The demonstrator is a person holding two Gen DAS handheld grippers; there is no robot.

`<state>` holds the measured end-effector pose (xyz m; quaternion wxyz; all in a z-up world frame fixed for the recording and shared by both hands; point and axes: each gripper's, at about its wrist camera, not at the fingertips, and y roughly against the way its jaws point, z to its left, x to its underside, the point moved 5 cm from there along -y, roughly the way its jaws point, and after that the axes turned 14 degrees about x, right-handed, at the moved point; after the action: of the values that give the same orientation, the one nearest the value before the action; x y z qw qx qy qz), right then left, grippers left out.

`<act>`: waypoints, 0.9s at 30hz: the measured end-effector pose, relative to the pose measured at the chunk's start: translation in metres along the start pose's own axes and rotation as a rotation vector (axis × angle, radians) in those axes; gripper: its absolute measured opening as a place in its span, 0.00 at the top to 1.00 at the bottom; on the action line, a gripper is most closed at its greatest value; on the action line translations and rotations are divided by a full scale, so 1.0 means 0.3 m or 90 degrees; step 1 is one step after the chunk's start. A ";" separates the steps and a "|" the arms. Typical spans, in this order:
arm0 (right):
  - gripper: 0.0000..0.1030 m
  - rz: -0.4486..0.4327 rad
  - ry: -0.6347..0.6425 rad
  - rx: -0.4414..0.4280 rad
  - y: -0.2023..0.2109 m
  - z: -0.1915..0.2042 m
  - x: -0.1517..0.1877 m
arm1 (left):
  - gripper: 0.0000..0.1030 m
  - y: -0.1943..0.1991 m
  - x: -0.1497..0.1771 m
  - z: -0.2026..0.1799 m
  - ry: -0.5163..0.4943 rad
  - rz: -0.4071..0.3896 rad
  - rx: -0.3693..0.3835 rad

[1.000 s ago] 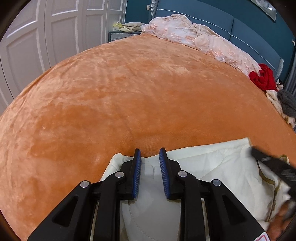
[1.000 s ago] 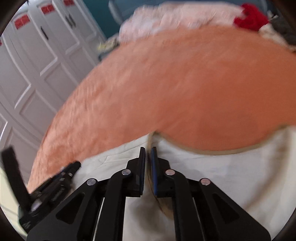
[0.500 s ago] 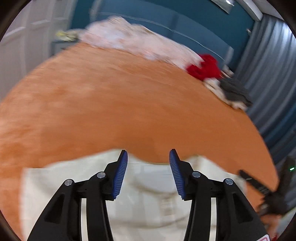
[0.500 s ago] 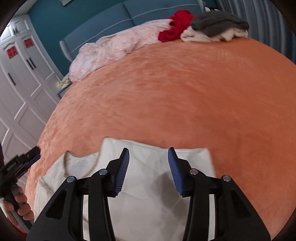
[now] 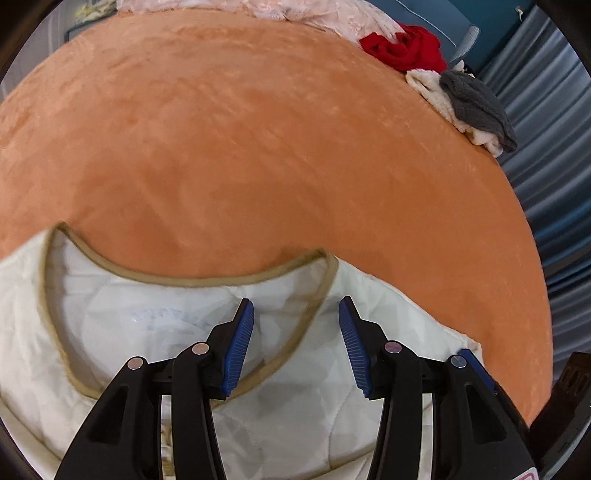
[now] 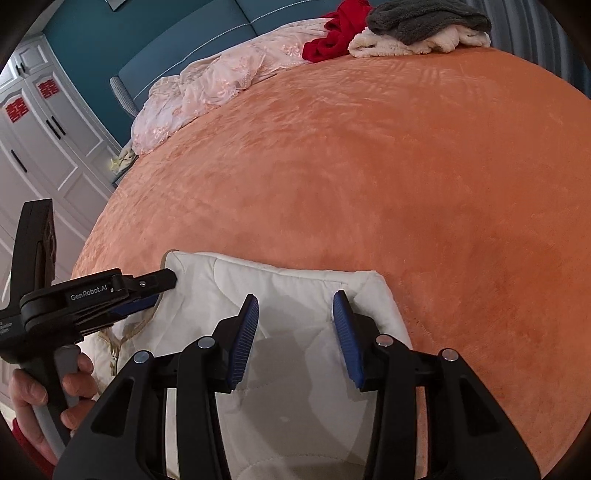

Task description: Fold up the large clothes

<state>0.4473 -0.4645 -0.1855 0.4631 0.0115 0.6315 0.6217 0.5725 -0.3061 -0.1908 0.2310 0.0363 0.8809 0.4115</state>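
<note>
Garment: a cream quilted garment point(image 5: 110, 325) lies flat on the orange bedspread point(image 5: 258, 147), at the near edge of the bed, filling the 6 to 9 o'clock part of the left wrist view; in the right wrist view its folded portion point(image 6: 280, 295) lies at 6 o'clock.
Trim: a tan binding point(image 5: 207, 282) edges a curved opening of the garment, running from 9 o'clock toward centre in the left wrist view.
Left gripper: the left gripper point(image 5: 295, 347) hangs over the garment with its blue pads point(image 5: 240, 347) moderately apart; the jaws have just eased in very slightly after opening, and no cloth is pinched between them, though the tan binding runs under the left pad.
Right gripper: the right gripper point(image 6: 295, 338) is set above the folded portion, blue pads point(image 6: 243, 339) moderately apart; the jaws have just narrowed a trifle after opening, with nothing gripped.
Hand: a hand point(image 6: 40, 391) at 8 o'clock in the right wrist view grasps the handle of the left gripper, whose tip is at the fold's far left corner.
Far edge of bed: pink lace fabric point(image 6: 207, 81) at 11 o'clock, a red cloth point(image 6: 332, 33) and a grey cloth over a fleecy white one point(image 6: 424, 22) at 12 to 1 o'clock, well apart from the garment.
Background: white wardrobe doors point(image 6: 44, 140) at 9 to 10 o'clock; a blue headboard point(image 6: 192, 40) behind the lace.
</note>
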 end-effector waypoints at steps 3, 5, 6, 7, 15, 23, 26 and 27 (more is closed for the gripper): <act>0.62 -0.011 0.003 0.013 -0.013 0.005 0.003 | 0.96 -0.025 0.003 -0.021 0.001 0.024 0.033; 0.69 -0.023 0.007 0.030 0.001 0.007 0.008 | 1.00 -0.020 -0.002 -0.034 -0.014 0.011 0.019; 0.71 -0.037 0.006 0.036 0.019 0.006 0.004 | 1.00 -0.007 -0.006 -0.045 -0.034 -0.005 0.005; 0.73 -0.042 0.003 0.033 0.027 0.001 0.003 | 1.00 -0.001 -0.008 -0.051 -0.042 -0.012 0.001; 0.85 -0.005 0.000 0.047 -0.041 -0.031 0.028 | 0.96 -0.035 0.026 0.003 -0.043 -0.048 -0.034; 0.80 -0.014 0.053 0.075 0.090 0.026 -0.042 | 0.91 0.089 0.043 -0.035 -0.099 -0.065 -0.080; 0.80 -0.046 0.076 0.031 0.223 0.125 -0.071 | 0.86 0.223 0.042 -0.006 -0.131 -0.083 -0.090; 0.79 -0.046 0.091 0.014 0.249 0.172 -0.071 | 0.83 0.269 0.045 0.024 -0.138 -0.086 -0.103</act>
<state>0.4484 -0.4202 -0.1032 0.4387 -0.0506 0.6699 0.5968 0.5535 -0.2444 -0.1400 0.3544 0.0028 0.8150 0.4584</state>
